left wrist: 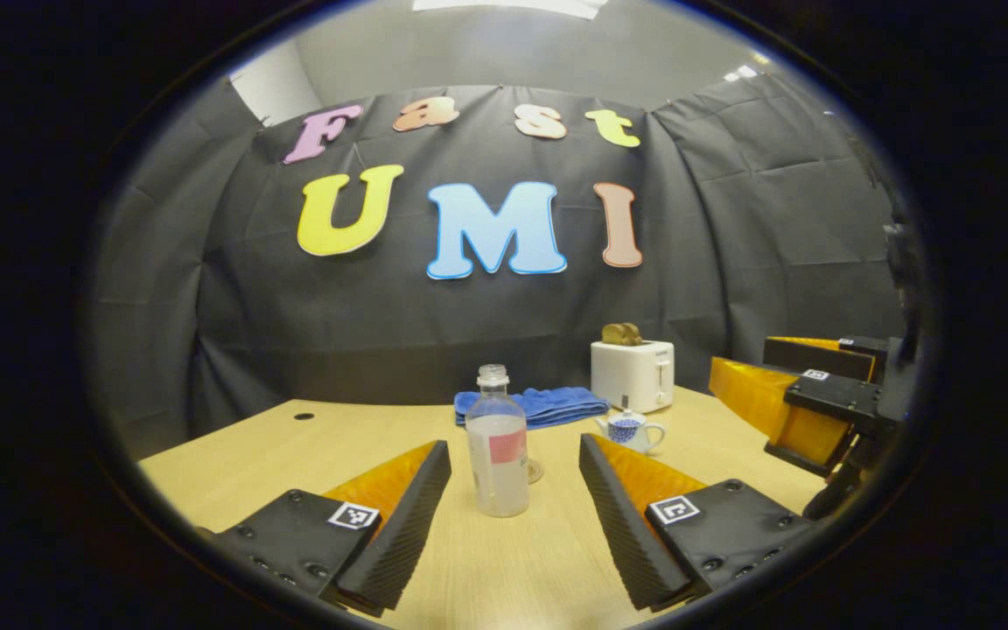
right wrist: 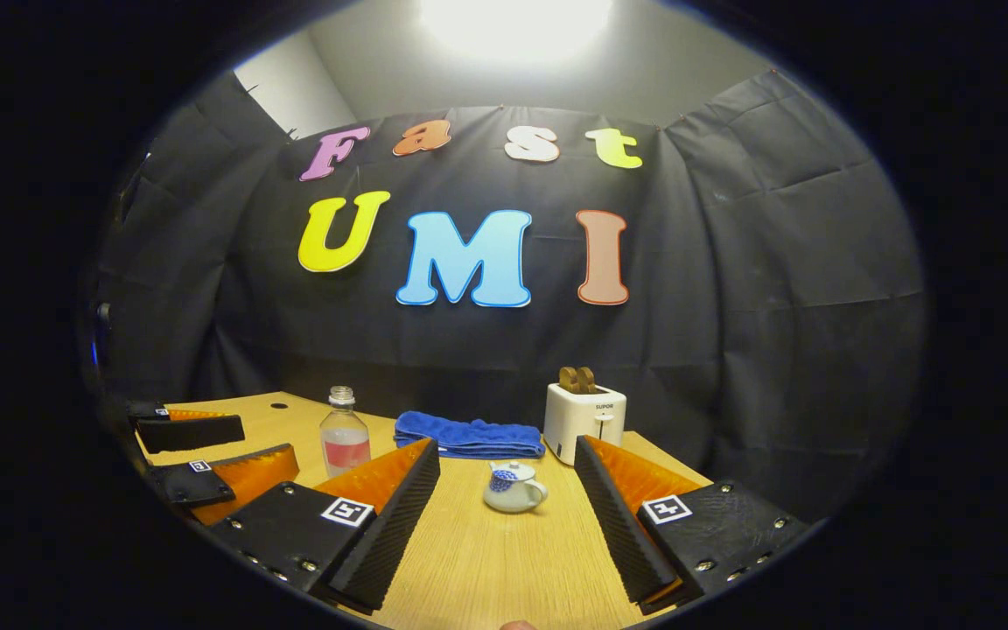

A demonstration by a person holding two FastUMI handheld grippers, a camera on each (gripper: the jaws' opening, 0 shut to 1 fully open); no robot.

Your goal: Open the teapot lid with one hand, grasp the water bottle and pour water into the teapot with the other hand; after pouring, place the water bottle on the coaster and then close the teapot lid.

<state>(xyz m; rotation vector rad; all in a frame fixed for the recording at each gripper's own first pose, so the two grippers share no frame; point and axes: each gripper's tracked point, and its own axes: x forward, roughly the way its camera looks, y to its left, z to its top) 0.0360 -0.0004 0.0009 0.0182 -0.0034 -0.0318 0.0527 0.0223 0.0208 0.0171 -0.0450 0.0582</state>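
Nothing done yet, judging by the layout: lid seated on teapot (right wrist: 514,487), water bottle (left wrist: 497,442) ungrasped, no pouring. All steps left: lift lid, grasp bottle, pour, park bottle on coaster, reseat lid.

Left gripper (left wrist: 514,490): jaws spread wide, empty, lined up on the bottle, which stands between the fingers but farther out, touching neither. Right gripper (right wrist: 507,494): jaws likewise wide apart, empty, aimed at the teapot, teapot beyond the fingertips.

Bottle: upright on wooden table (left wrist: 486,569), long axis vertical, neck at 12 o'clock, partly filled; cap apparently off, cannot confirm. Coaster: possibly the disc edge at bottle's base, 4 o'clock side; too small to tell.

Teapot: upright; in right gripper view handle toward 3 o'clock, spout toward 9 o'clock.

Behind: blue towel (right wrist: 469,436) at 11 o'clock of teapot, toaster (right wrist: 584,421) at 1 o'clock.
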